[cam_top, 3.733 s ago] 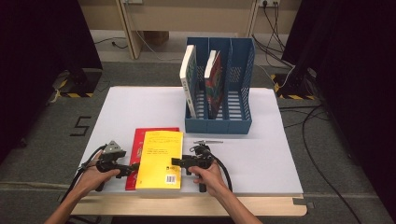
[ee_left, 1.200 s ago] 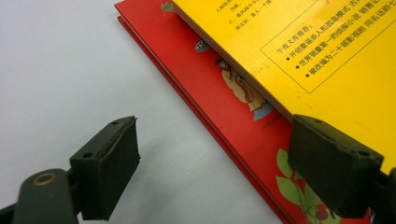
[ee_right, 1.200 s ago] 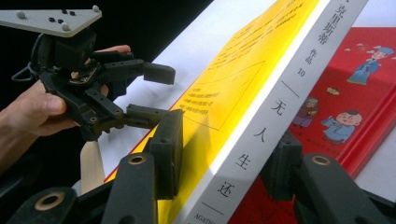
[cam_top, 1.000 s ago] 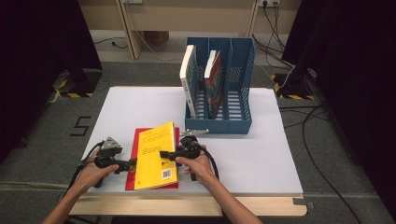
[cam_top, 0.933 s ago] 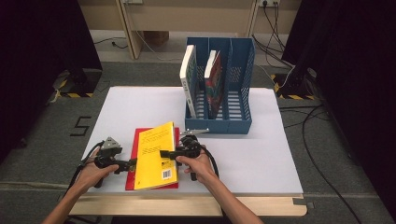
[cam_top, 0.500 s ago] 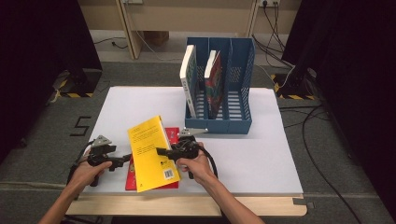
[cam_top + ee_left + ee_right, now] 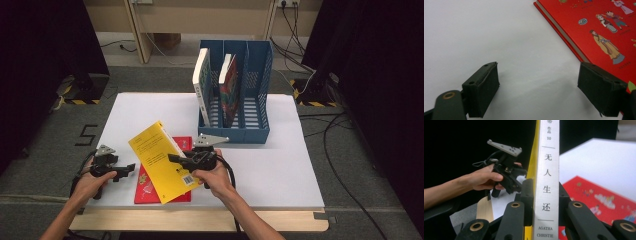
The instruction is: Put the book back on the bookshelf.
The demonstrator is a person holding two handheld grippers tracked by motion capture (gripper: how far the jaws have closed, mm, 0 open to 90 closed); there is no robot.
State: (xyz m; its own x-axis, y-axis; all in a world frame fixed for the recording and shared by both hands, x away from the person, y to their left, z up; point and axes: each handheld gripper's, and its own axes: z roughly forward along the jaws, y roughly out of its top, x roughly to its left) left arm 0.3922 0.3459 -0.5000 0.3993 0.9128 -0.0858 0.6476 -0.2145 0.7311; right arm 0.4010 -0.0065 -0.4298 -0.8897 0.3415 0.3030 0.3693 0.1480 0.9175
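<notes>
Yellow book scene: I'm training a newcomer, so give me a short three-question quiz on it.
1. True or false: the right gripper has its jaws clamped on the yellow book.
2. What lies flat on the table under it? A) red book B) blue rack C) cable
3. How many books stand in the blue rack?

Key: 1 true; 2 A, the red book; 3 two.

Four books in all: one yellow book (image 7: pixel 161 162), one red book (image 7: pixel 150 186), two upright books (image 7: pixel 216 90), one blue three-slot file rack (image 7: pixel 255 95), two grippers (image 7: pixel 172 158), one white table (image 7: pixel 280 160).
</notes>
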